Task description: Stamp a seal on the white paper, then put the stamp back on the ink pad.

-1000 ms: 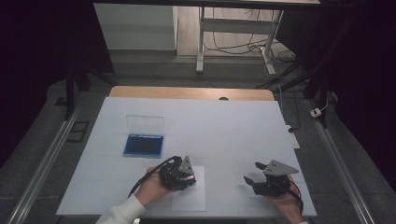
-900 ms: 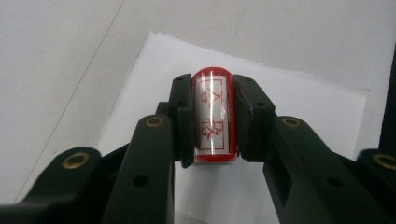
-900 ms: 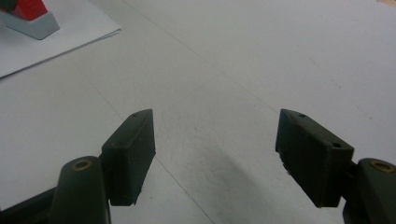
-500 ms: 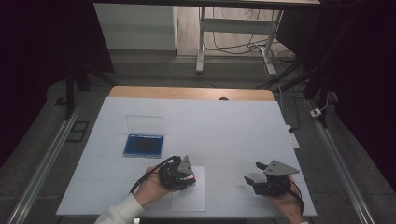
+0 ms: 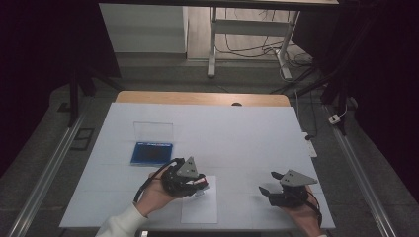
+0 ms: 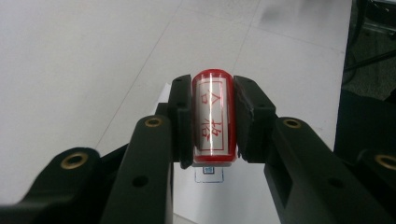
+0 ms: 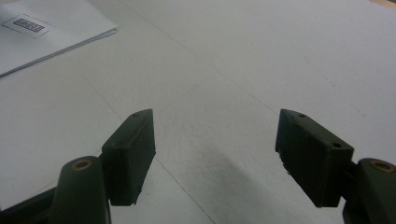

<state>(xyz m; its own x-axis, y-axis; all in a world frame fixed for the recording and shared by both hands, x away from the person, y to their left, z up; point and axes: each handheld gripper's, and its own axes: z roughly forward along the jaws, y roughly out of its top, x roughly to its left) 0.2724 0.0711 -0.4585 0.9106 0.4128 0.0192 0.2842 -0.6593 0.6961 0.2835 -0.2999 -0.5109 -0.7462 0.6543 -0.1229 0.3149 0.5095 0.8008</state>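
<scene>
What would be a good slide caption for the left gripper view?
Left hand-held gripper clamps a red stamp above the white paper sheet.

The white table [image 5: 237, 133] was evenly lit from above while the room around it stayed dark. A thin glare streak ran down the red stamp [image 6: 213, 116]. Near the table, gripper arms blurred, with soft shadows beneath them.

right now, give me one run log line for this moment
left gripper: shut on red stamp | stamp: above paper sheet | right gripper: open, nothing held | ink pad case: lid open
</scene>
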